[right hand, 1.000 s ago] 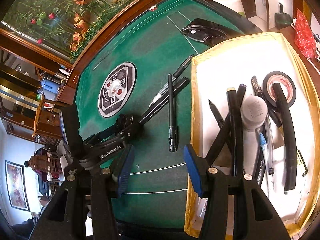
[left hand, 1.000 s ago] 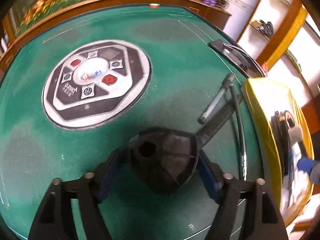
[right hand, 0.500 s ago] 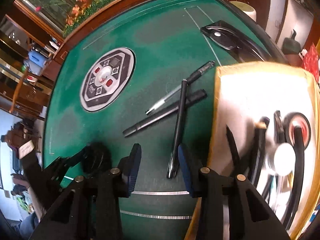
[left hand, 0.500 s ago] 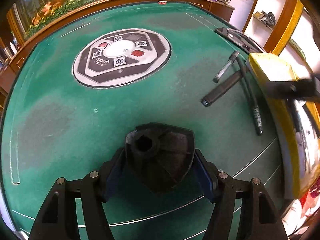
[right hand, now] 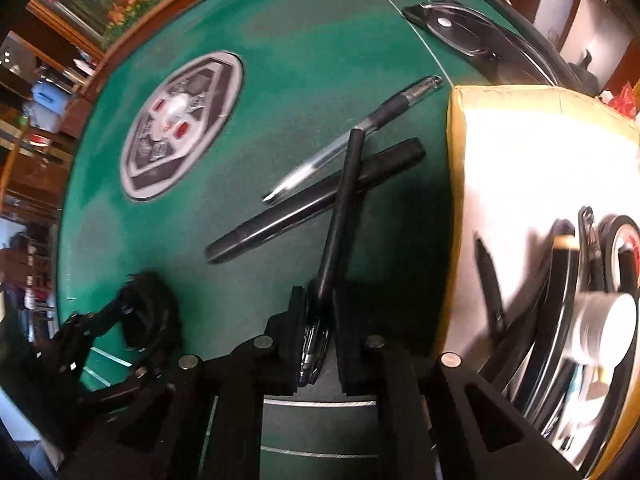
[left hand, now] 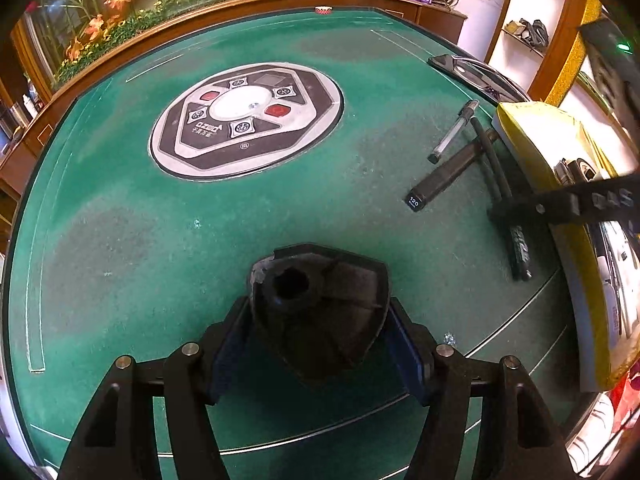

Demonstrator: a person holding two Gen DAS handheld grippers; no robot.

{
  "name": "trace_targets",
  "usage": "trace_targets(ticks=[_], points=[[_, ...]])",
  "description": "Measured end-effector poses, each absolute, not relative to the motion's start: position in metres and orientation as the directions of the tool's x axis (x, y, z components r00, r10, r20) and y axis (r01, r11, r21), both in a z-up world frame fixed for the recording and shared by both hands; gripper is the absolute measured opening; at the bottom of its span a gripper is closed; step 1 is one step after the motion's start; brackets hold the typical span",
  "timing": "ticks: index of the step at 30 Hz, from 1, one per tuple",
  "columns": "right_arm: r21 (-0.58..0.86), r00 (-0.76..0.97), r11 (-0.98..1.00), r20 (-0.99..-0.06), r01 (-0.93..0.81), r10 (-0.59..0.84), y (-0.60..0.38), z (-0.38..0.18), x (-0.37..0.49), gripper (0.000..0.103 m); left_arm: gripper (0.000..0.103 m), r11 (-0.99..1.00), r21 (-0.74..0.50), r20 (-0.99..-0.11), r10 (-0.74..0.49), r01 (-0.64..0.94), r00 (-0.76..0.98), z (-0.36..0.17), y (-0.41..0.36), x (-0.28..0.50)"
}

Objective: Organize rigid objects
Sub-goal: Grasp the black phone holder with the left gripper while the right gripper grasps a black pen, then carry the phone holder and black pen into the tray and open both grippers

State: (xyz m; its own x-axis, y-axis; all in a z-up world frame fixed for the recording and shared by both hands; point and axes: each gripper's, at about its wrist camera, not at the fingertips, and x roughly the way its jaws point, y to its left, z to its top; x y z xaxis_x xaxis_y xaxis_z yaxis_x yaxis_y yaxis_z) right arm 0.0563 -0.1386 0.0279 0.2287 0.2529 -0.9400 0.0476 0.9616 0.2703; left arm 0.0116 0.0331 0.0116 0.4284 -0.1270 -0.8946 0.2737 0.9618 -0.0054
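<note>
A: What has just changed at the right gripper?

B: Its jaws have just been closing, and the lower end of the slim black pen is now clamped between them. A second ago that pen lay free on the green felt table, with the pads standing open well short of it.

A: Where is the pen otherwise?

B: It is crossed over the thicker black marker, with its far tip just beside the clear gel pen. Whether it has been lifted off the felt cannot be told; the right wrist view is blurred.

A: And the left gripper?

B: A dark, fan-shaped plastic piece is grasped between its blue pads, as it was a second ago. It is held above the felt, well apart from the pens.

A: What does this mean for the task?

B: One loose pen is judged to be secured for sorting. The gold-edged tray, just beside it, already holds pens, a tape roll and a white bottle, so a lift and a short carry to it is probably what is called for. The marker and gel pen are left to be gathered.
</note>
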Motion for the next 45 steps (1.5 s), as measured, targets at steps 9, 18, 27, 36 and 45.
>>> trace_targets(ticks=[9, 18, 27, 36, 45], points=[[0.367, 0.287, 0.929, -0.886, -0.042, 0.363, -0.128, 0.052, 0.015, 0.012, 0.069, 0.962, 0.000, -0.868, -0.136, 0.274, 0.477, 0.024, 0.030, 0.014], [0.373, 0.333, 0.924, -0.863, -0.085, 0.379, -0.119, 0.068, 0.002, 0.012, 0.069, 0.956, 0.054, -0.825, -0.119, 0.287, 0.553, 0.043, 0.024, 0.012], [0.398, 0.374, 0.914, -0.838, -0.082, 0.398, -0.126, 0.079, -0.009, 0.003, 0.069, 0.948, 0.096, -0.798, -0.108, 0.303, 0.593, 0.054, 0.017, 0.006], [0.402, 0.313, 0.910, -0.855, -0.102, 0.413, -0.125, 0.070, -0.011, 0.006, 0.069, 0.953, 0.089, -0.801, -0.105, 0.291, 0.589, 0.056, 0.016, 0.008], [0.358, 0.210, 0.923, -0.900, -0.140, 0.381, -0.093, 0.040, -0.003, 0.012, 0.069, 0.967, 0.102, -0.810, -0.057, 0.235, 0.584, 0.052, 0.042, 0.008]])
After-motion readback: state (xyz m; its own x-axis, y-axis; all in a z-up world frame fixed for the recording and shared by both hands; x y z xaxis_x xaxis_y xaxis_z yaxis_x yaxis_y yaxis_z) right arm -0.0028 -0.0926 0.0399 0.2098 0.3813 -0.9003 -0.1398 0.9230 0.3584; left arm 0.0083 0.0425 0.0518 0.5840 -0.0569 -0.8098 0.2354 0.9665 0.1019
